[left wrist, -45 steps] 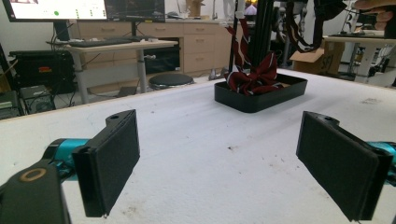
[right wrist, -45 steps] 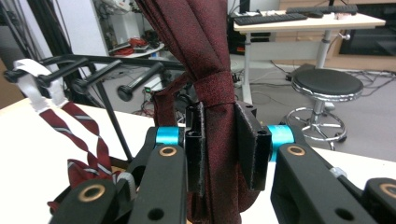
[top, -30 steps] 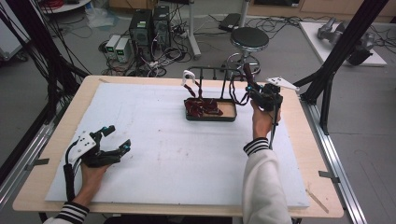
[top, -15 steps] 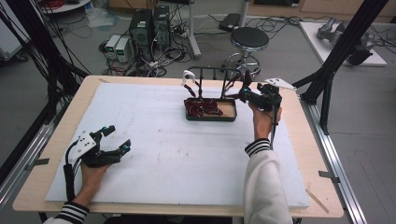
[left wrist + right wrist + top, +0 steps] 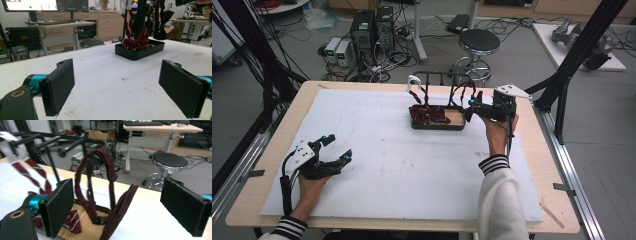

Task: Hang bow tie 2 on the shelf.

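Right gripper (image 5: 473, 106) is hovering at the right end of the black rack (image 5: 447, 76), jaws spread wide and holding nothing, with the dark red bow tie (image 5: 110, 195) hanging by its strap from the rack bar between the pads, above the black tray (image 5: 437, 125) of striped ties. Left gripper (image 5: 334, 150) is resting released on the white mat (image 5: 377, 165), well apart. Judged step: approaching to take the hanging tie; next move calls for closing squarely on the strap and lifting it clear of the bar.
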`<state>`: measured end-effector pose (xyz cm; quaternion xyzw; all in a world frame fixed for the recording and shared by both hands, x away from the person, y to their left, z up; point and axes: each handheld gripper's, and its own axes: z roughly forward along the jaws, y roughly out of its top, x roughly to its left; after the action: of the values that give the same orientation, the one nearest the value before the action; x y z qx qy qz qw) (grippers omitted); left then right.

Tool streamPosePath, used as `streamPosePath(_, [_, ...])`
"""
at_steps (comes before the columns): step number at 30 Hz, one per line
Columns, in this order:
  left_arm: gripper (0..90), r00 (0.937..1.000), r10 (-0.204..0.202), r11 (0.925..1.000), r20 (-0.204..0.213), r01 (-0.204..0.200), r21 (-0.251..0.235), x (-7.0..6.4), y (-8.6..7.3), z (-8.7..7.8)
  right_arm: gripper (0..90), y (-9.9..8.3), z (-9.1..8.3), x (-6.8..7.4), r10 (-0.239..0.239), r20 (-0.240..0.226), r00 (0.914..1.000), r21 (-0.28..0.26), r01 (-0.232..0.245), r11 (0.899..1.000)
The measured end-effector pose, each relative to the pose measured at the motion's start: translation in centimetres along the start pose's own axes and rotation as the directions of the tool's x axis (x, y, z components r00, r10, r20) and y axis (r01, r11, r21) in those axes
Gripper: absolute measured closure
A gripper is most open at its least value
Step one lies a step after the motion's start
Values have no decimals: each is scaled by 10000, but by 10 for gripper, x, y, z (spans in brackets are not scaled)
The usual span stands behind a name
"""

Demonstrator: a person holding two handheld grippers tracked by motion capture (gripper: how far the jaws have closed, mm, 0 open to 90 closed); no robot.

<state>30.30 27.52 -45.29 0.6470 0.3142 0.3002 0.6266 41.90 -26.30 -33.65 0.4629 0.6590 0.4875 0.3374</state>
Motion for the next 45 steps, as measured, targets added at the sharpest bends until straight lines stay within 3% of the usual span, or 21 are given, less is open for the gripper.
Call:
streamPosePath(10, [137, 10000, 9, 10000, -63, -9, -2, -1, 0, 0, 112, -12, -48, 8, -619, -580, 9964, -750, 575, 9955])
streamPosePath(18, [137, 10000, 30, 10000, -73, -30, -56, -1, 0, -1, 112, -42, -85, 21, -1029, -967, 9900, -1537, 873, 9843])
streamPosePath(26, [137, 10000, 8, 9997, -70, -10, -231, -1, -1, -2, 112, -83, -111, 23, -589, -1280, 9900, -1934, 333, 9806])
streamPosePath(29, [137, 10000, 20, 9997, -68, -21, -225, -1, -1, -3, 112, -99, -117, 29, -704, -1453, 9869, -2275, 359, 9731])
streamPosePath(35, [136, 9999, -1, 9996, -136, -2, -276, -2, -1, -6, 112, -133, -116, 38, -725, -1680, 9831, -2374, 310, 9709])
streamPosePath(39, [136, 9998, 9, 9994, -178, -15, -342, -3, -1, -8, 113, -147, -112, 42, -680, -1872, 9800, -2413, 213, 9702])
streamPosePath(41, [136, 9998, 11, 9994, -187, -17, -354, -4, -1, -8, 113, -154, -108, 43, -741, -1988, 9772, -2197, 292, 9751])
streamPosePath(43, [136, 9998, 10, 9994, -218, -18, -354, -4, -1, -8, 113, -154, -108, 43, -813, -1957, 9773, -2376, 332, 9708])
streamPosePath(45, [136, 9997, 4, 9994, -234, -12, -339, -4, -1, -8, 113, -156, -108, 41, -618, -1952, 9788, -2246, 167, 9743])
